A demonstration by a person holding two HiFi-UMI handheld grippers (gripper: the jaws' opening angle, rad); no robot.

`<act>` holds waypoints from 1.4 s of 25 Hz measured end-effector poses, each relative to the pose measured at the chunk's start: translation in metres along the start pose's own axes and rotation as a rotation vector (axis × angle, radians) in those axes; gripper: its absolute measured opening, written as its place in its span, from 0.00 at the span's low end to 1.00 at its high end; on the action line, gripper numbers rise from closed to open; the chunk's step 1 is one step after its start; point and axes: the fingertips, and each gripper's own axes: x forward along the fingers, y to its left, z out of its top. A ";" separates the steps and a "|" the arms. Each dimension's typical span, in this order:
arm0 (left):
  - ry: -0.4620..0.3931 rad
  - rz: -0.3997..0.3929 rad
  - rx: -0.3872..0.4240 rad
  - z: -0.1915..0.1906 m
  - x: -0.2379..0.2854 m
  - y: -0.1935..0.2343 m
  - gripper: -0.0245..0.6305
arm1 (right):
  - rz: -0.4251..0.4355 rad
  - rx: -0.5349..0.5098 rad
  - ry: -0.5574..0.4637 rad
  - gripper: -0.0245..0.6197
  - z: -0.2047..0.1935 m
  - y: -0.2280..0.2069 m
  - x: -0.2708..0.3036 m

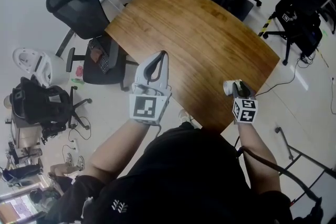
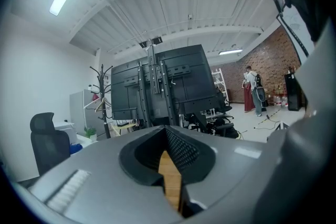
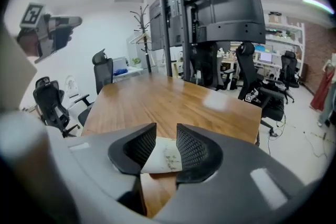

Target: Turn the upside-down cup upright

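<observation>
And there it is: the right gripper point(image 3: 165, 131) is seen released, its jaws parted. The white cup point(image 3: 160, 158) is framed in the gap between the two ribbed pads point(image 3: 195, 149), close to both. Faint dark marks are carried on the cup's side (too small and smeared for a single letter to be read). In the head view the cup is found at the near edge of the wooden table point(image 1: 199, 34), toward its right corner, half covered by the gripper's tip. Whether it stands rim up cannot be made out.

Over on the other side, the left gripper point(image 1: 162, 56) is held level at the table's near left edge, clenched. Its jaws are pressed tip to tip, nothing is gripped, and only a wedge of wood is seen below the tips.

A black-and-white square pattern is shown on the left marker cube point(image 1: 144, 107) and another on the right marker cube point(image 1: 245, 110), patterns rather than letters. A small white logo point(image 1: 119, 206) is printed on the person's black top, unreadable.
</observation>
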 end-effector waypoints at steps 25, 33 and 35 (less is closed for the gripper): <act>0.055 -0.062 0.000 -0.032 0.041 -0.036 0.04 | 0.179 -0.045 0.169 0.19 -0.005 -0.002 0.013; 0.021 -0.092 -0.004 -0.020 0.043 -0.042 0.04 | 0.183 -0.183 0.167 0.13 0.005 0.016 0.001; 0.017 -0.095 -0.005 -0.019 0.043 -0.042 0.04 | 0.182 -0.228 0.165 0.11 0.008 0.021 -0.001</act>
